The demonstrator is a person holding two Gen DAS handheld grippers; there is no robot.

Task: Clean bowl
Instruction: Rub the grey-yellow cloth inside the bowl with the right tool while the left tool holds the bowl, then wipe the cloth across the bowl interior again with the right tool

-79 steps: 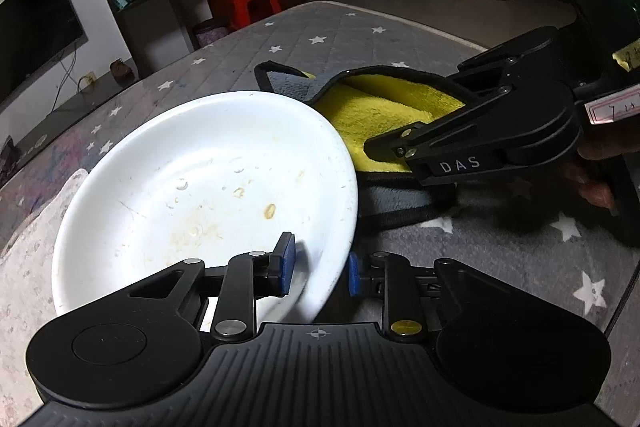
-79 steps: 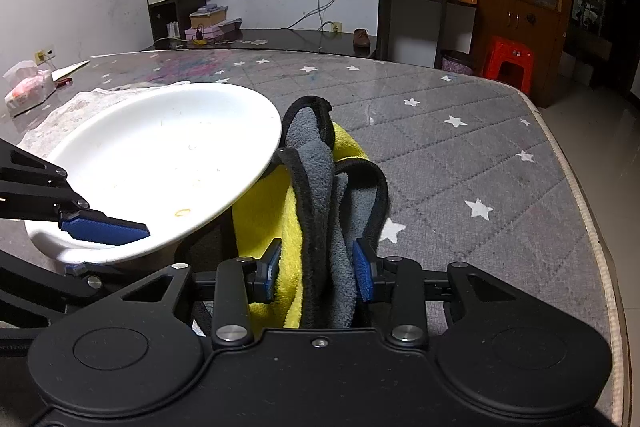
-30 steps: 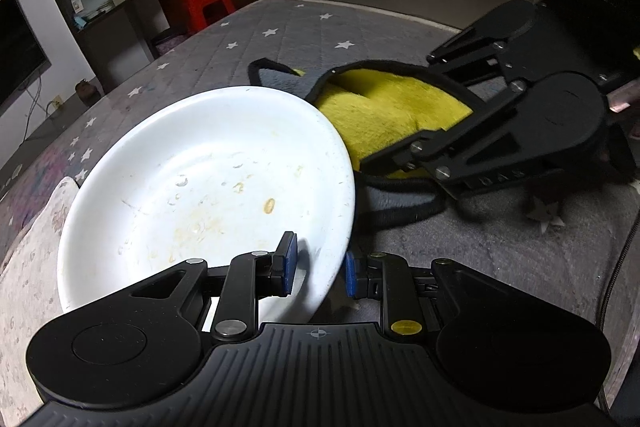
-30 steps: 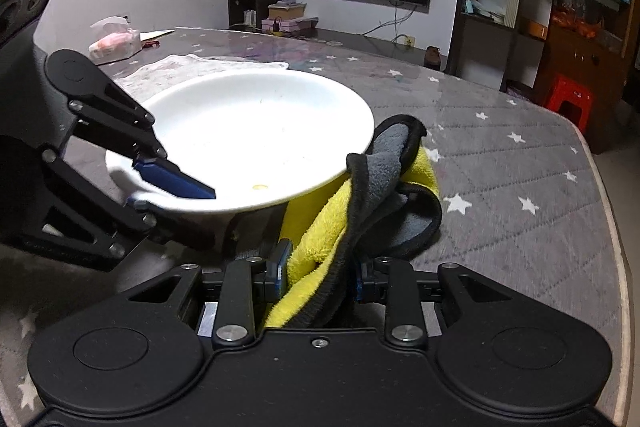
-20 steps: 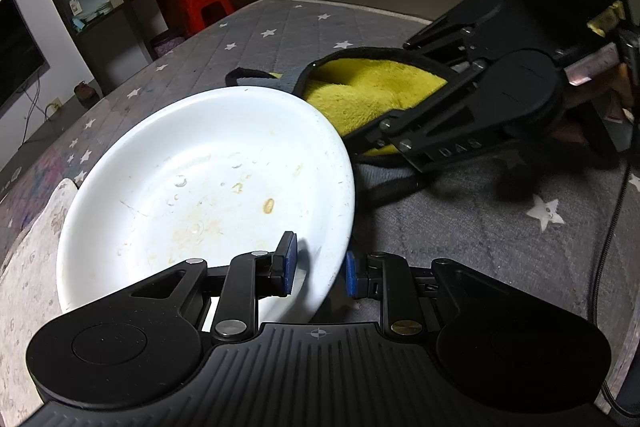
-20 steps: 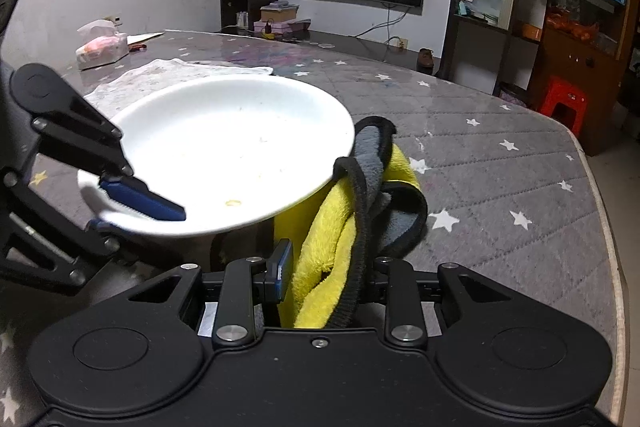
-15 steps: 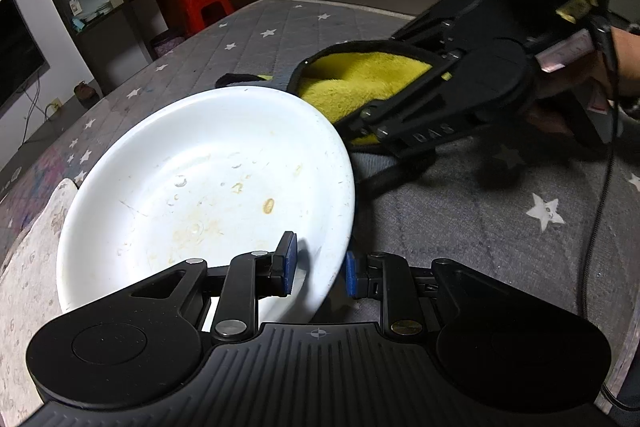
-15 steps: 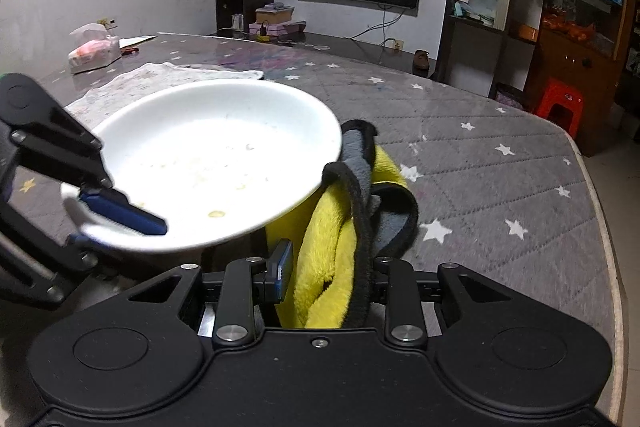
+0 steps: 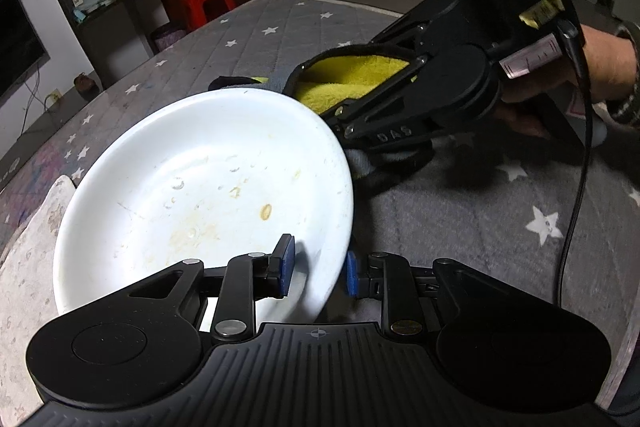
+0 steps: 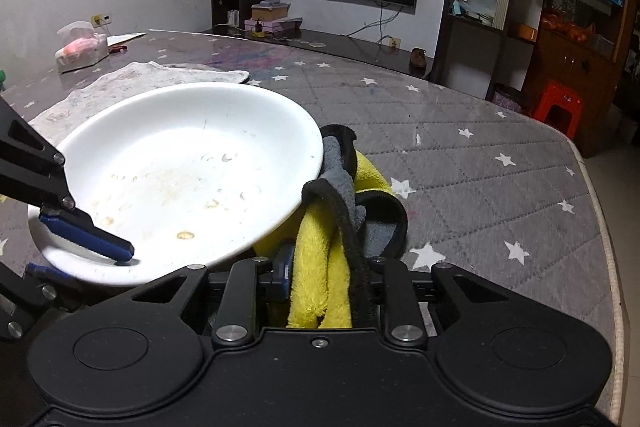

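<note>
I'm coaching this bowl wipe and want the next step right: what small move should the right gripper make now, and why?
Probably lift the yellow cloth over the rim and bring it down onto the stains inside the white bowl. The right gripper, whose jaws have just been closing, pinches the cloth, which sits beside and partly under the bowl's edge, while the left gripper clamps the tilted rim.

The letters "DAS" stand in pale print on the black side of the right gripper (image 9: 340,131); the paper tag on its handle is too blurred to read.
</note>
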